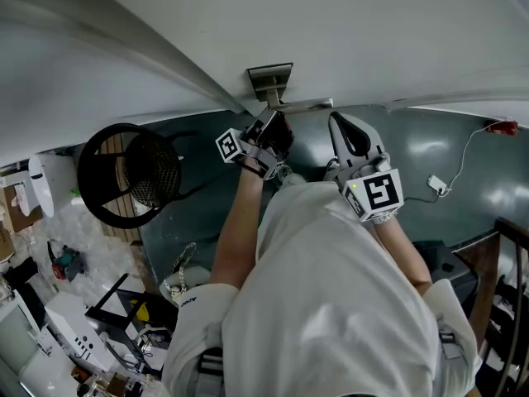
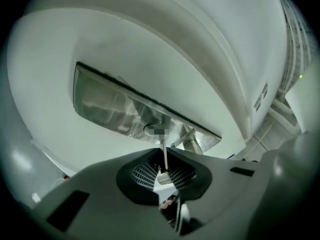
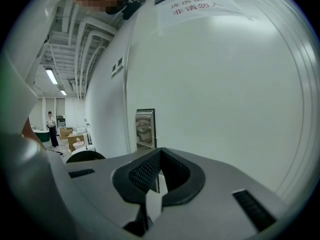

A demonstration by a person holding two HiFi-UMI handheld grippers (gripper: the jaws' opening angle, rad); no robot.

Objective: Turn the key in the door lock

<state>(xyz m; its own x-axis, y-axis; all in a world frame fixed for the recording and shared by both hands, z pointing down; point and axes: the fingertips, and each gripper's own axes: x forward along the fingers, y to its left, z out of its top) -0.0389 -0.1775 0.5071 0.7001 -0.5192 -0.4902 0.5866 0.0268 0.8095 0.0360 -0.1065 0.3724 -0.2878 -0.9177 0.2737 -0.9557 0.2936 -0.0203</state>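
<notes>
Key [image 2: 164, 159]: thin blade seated in the round cylinder of the lock plate [image 2: 112, 106], with the bow end standing just out from that plate, between ribbed pads.
Lock plate: brushed metal, fixed flat on the white door [image 1: 355, 23].
Left gripper [image 2: 164, 172]: jaws almost together, pinched on the key's bow, nothing else caught; set square in front of the lock plate.
Right gripper [image 3: 159, 178]: jaws fully together and holding nothing; parked to one side of the lock plate, apparently off the door face.
Door handle [image 2: 192, 143]: lever stub on the lock plate just beside the cylinder, close to where the left jaws sweep.
Step in hand: by the look of it, rotating the key, with the blade already home in the lock plate.
Doing it well: roll the wrist about the blade's own line, keeping that line square to the lock plate. Avoid sideways or downward drag, which would load the thin blade. Hold a light push toward the lock plate so the blade stays fully seated.
Grip: keep the pinch firm, since a small flat bow could slip between the pads under torque.
Clearance: mind the door handle beside the cylinder during the roll.
Stopping: ease off at a hard stop rather than forcing.
</notes>
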